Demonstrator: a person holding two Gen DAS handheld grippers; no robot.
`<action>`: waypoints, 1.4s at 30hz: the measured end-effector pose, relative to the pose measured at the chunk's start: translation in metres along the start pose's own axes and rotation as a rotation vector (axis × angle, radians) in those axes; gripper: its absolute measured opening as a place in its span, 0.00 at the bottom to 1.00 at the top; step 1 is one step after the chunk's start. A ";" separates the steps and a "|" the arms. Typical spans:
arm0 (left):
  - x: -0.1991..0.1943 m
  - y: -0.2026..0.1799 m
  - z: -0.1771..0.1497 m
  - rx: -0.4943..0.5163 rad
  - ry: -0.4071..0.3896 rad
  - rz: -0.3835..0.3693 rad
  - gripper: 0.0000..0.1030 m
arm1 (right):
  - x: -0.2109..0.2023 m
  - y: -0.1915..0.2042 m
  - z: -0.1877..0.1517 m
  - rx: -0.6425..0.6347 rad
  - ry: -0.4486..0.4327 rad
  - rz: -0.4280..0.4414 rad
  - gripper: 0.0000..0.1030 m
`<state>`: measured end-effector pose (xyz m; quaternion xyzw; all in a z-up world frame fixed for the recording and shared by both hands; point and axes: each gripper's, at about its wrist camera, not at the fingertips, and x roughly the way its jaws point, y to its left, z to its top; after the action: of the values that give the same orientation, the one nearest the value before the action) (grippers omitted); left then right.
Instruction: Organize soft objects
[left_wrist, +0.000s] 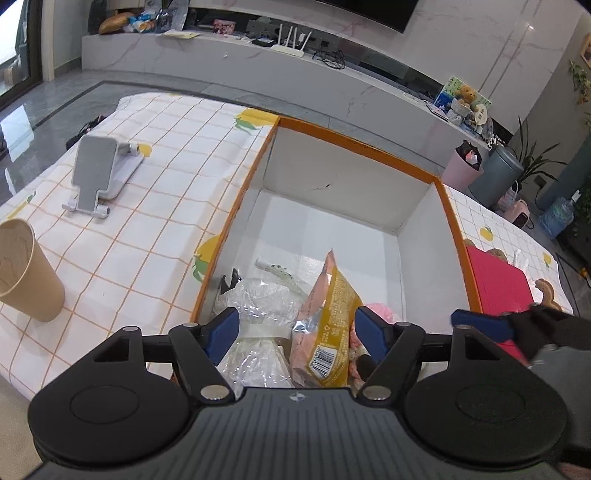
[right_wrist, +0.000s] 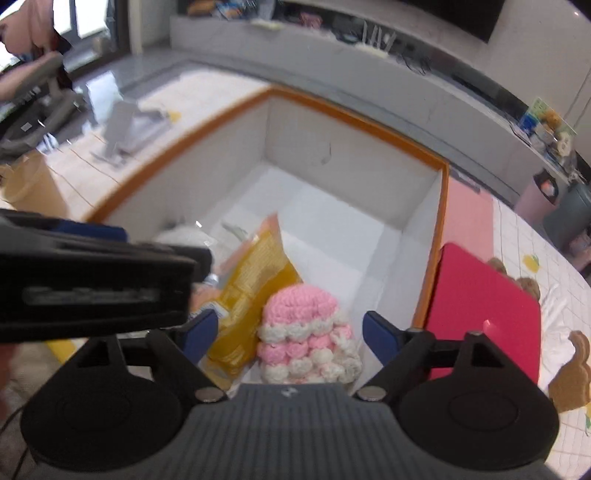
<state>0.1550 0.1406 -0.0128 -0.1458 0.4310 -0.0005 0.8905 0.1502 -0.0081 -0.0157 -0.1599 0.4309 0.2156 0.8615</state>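
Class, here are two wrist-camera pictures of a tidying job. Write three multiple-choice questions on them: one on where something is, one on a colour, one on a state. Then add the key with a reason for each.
1. Where is the pink and white crochet toy?
A. Inside the orange-rimmed box
B. On the checked tablecloth
C. In the paper cup

2. What colour is the flat thing just outside the box's right wall?
A. Green
B. Red
C. Black

3. How does the right claw stand?
A. Shut on the toy
B. Shut on the yellow snack bag
C. Open, pads clear of the toy

Key:
1 A: the toy lies on the box floor beside the yellow snack bag.
2 B: it shows plain red in both views.
3 C: its blue pads stand wide apart, with gaps to the toy.
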 end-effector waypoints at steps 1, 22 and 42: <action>-0.002 -0.002 0.000 0.009 -0.004 -0.002 0.81 | -0.007 -0.002 0.000 0.007 -0.012 0.004 0.83; -0.060 -0.122 -0.044 0.228 -0.229 -0.157 0.83 | -0.139 -0.110 -0.123 0.272 -0.307 -0.084 0.93; -0.017 -0.167 -0.098 0.468 -0.087 -0.174 0.82 | -0.008 -0.204 -0.158 0.599 -0.108 -0.119 0.76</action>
<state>0.0896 -0.0424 -0.0142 0.0278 0.3663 -0.1706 0.9143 0.1434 -0.2580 -0.0821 0.0878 0.4188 0.0363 0.9031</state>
